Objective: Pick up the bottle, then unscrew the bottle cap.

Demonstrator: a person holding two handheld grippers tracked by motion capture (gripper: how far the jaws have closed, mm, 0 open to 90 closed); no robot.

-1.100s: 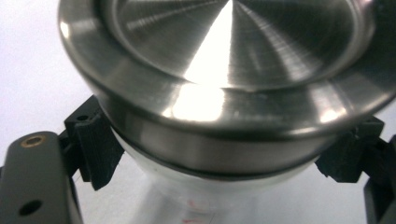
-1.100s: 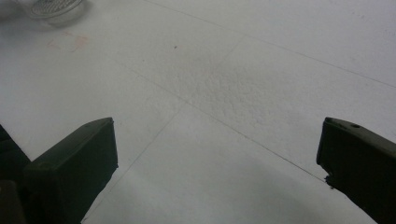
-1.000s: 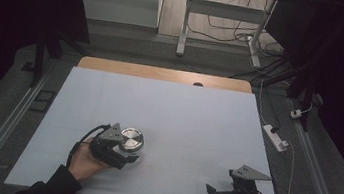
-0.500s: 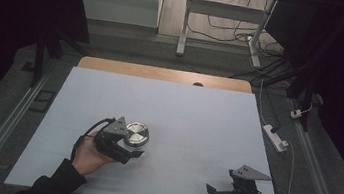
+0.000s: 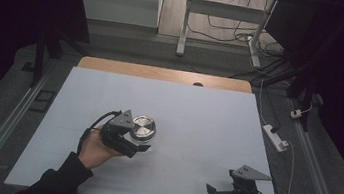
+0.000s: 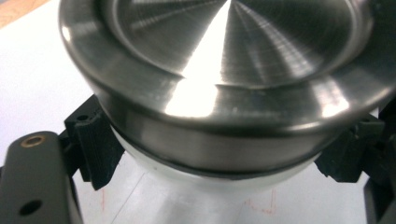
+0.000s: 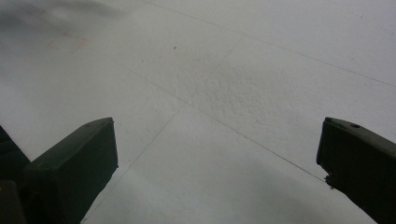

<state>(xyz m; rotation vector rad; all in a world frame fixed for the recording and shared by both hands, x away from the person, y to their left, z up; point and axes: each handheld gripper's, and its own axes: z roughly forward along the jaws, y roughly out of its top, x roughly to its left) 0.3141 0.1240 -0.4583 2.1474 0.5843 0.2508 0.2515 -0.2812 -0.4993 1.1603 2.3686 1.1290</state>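
Observation:
A round steel container (image 5: pixel 143 127) with a shiny lid (image 6: pixel 233 42) and a pale lower part sits between the jaws of my left gripper (image 5: pixel 140 137), left of the table's middle. The black pads (image 6: pixel 93 144) press its sides just below the steel rim, so the left gripper (image 6: pixel 219 161) is shut on it. Whether its base touches the table I cannot tell. At the front right corner my right gripper (image 5: pixel 214 192) points left, and its jaws (image 7: pixel 217 158) stand wide open over bare white table with nothing between them.
The white table (image 5: pixel 198 115) has a wooden strip (image 5: pixel 163 73) along its far edge with a small hole (image 5: pixel 198 84). Faint red marks (image 6: pixel 259 207) lie on the surface under the container. A power strip (image 5: pixel 275 137) and cables lie on the floor at right.
My left gripper has carried the steel container a little to the right and away from the person. The right gripper has stayed where it was.

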